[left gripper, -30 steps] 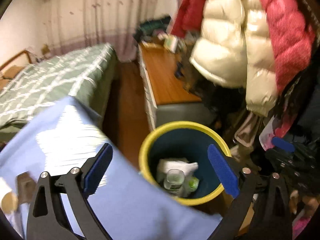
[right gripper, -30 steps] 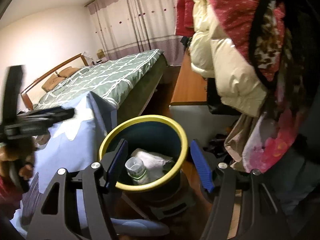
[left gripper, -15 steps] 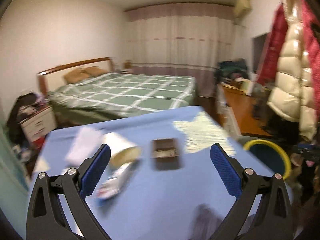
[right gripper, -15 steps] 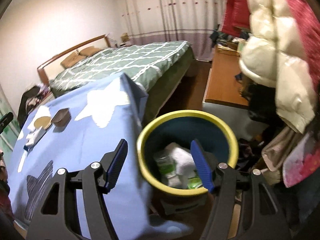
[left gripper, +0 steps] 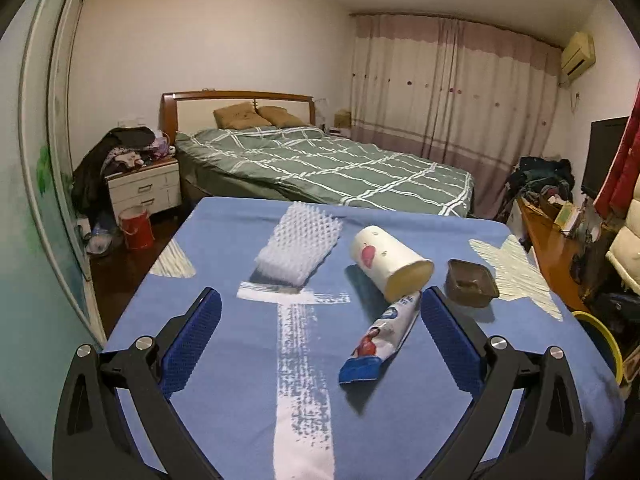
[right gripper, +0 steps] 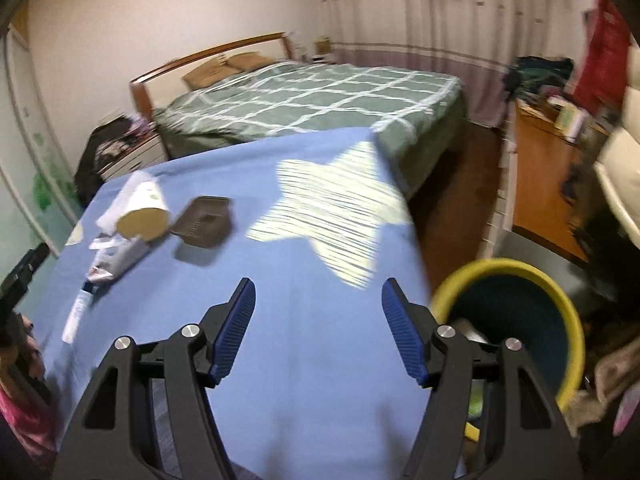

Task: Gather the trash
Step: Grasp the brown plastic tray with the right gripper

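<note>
My left claw [left gripper: 320,316] is spread wide and empty over the blue tabletop [left gripper: 400,420]. At frame center lie a toothpaste tube [left gripper: 382,338], a tipped paper cup [left gripper: 388,262], white foam netting [left gripper: 300,248] and a brown tray [left gripper: 472,289]. My right claw [right gripper: 319,304] is also spread, with the yellow-rimmed bin [right gripper: 560,308] at lower right.

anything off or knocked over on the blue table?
Yes. The white paper cup with a red print lies tipped on its side, open end facing the squeezed blue-and-white tube lying beside it. The small brown plastic tray sits upright. No spill visible.
</note>
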Available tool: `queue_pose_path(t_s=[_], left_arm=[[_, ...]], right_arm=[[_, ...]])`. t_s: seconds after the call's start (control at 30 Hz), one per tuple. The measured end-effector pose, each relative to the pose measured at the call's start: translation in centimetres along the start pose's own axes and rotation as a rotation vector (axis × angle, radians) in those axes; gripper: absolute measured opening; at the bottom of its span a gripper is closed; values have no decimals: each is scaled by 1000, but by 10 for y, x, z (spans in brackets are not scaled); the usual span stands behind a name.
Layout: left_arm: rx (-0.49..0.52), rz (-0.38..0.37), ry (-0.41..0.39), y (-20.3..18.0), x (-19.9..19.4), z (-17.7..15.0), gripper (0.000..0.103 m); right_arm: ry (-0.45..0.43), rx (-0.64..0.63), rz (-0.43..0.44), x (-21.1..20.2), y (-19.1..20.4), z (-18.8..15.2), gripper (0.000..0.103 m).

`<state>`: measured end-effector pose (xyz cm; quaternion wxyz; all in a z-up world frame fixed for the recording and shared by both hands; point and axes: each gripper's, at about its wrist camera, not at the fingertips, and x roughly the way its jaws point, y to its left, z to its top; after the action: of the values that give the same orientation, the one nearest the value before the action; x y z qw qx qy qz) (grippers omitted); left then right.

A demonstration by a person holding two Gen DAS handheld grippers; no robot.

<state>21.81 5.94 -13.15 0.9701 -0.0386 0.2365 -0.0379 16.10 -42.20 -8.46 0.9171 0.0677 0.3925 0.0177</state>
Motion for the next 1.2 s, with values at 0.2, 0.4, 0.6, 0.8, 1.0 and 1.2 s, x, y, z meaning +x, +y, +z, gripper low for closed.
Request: queue_pose_path(t_s=[0.2, 0.4, 0.6, 0.8, 1.0, 1.2], left_arm=[[15, 20, -25, -11, -3, 0, 98], [-6, 11, -26, -8, -7, 2, 98], [-28, -7, -21, -6, -9, 2, 98], [-42, -18, -31, -5, -13, 2, 98], [-47, -21, -27, -5, -13, 1, 98], [-39, -16, -24, -6, -11, 0, 98]], right_arm=[[53, -43, 125, 51, 59, 36, 63], [120, -25, 145, 101, 99, 61, 72], [166, -5, 87, 133, 114, 72, 78], [206, -28, 5, 152, 127, 71, 78], [237, -45, -38, 169, 136, 70, 79], [240, -38, -58, 176, 133, 68, 70]])
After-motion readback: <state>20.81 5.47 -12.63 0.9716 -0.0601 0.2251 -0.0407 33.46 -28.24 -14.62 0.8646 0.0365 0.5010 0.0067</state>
